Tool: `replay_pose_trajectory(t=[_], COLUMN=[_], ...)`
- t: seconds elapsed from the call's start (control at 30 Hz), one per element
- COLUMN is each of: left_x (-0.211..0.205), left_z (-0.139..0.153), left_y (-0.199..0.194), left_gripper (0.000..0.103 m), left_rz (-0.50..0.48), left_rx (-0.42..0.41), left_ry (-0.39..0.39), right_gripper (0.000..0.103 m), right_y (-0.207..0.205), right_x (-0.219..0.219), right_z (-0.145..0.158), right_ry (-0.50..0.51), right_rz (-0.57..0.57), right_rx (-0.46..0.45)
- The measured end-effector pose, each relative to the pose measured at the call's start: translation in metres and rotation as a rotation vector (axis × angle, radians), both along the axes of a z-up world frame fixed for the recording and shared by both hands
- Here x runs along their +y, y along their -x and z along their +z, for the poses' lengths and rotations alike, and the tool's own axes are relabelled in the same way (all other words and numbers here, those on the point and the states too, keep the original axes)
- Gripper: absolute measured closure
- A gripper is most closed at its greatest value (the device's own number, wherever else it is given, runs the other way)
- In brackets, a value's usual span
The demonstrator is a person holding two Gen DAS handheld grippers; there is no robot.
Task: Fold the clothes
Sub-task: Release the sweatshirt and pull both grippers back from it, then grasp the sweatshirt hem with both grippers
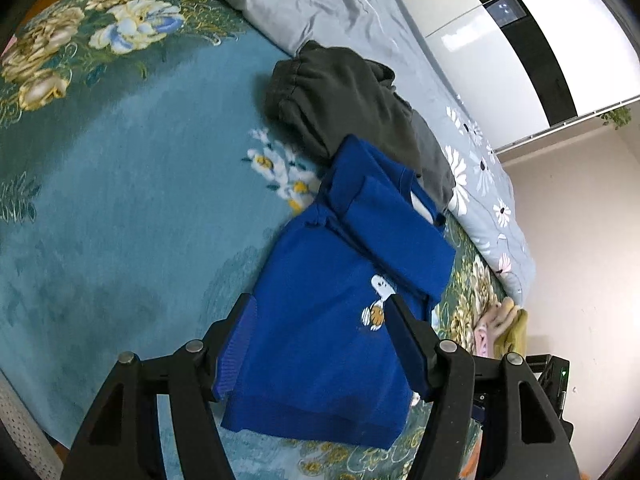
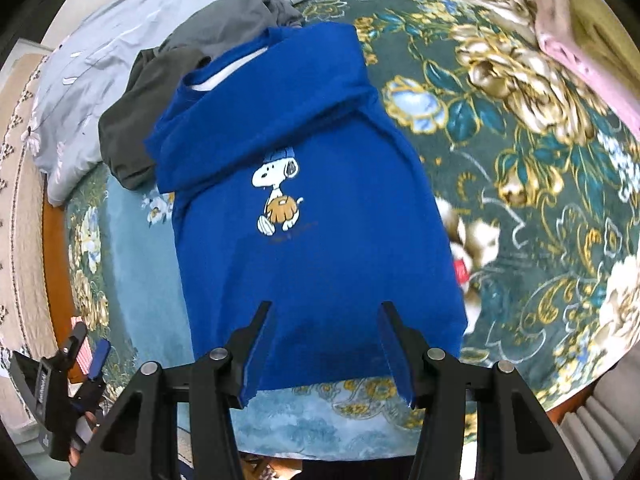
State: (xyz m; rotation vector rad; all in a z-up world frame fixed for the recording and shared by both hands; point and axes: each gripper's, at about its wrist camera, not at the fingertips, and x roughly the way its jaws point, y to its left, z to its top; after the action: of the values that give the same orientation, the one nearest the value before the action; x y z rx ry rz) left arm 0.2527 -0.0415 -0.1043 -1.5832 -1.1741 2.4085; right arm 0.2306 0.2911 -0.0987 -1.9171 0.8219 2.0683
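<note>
A blue sweater [image 2: 320,216] is lying on the flowered bed [image 1: 120,208]; both claws, left [image 1: 324,344] and right [image 2: 324,344], are hanging apart above its hem

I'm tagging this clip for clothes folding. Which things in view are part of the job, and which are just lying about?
Part of the job:
- blue sweatshirt, sleeves folded in
- dark grey garment beside it
- left tongs, open
- right tongs, open

Lying about:
- floral bedspread
- grey daisy quilt
- pink and yellow cloth

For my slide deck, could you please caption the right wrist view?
Open right gripper above the hem of a blue sweatshirt, sleeves folded in, on a floral bedspread.
</note>
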Motion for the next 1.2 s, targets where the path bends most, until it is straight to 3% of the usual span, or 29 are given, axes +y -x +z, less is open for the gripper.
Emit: replay_pose_trajectory(t=[0.37, 0.53, 0.8, 1.2], left_x=[0.002, 0.005, 0.011, 0.044], left_z=[-0.006, -0.026, -0.082, -0.132], left_y=[-0.033, -0.05, -0.062, -0.046], left_gripper=[0.036, 0.035, 0.034, 0.035], left_rz=[0.016, -0.016, -0.066, -0.129], left_rx=[0.016, -0.029, -0.153, -0.272], left_ry=[0.025, 0.053, 0.079, 0.094], right_gripper=[0.045, 0.041, 0.041, 0.041], right_y=[-0.018, -0.044, -0.083, -0.1], right_x=[0.004, 0.018, 0.054, 0.091], right_z=[0.007, -0.005, -0.059, -0.12], right_ry=[0.014, 0.05, 0.062, 0.088], right_rz=[-0.029, -0.065, -0.094, -0.186], right_rx=[0.12, 0.158, 0.11, 0.08])
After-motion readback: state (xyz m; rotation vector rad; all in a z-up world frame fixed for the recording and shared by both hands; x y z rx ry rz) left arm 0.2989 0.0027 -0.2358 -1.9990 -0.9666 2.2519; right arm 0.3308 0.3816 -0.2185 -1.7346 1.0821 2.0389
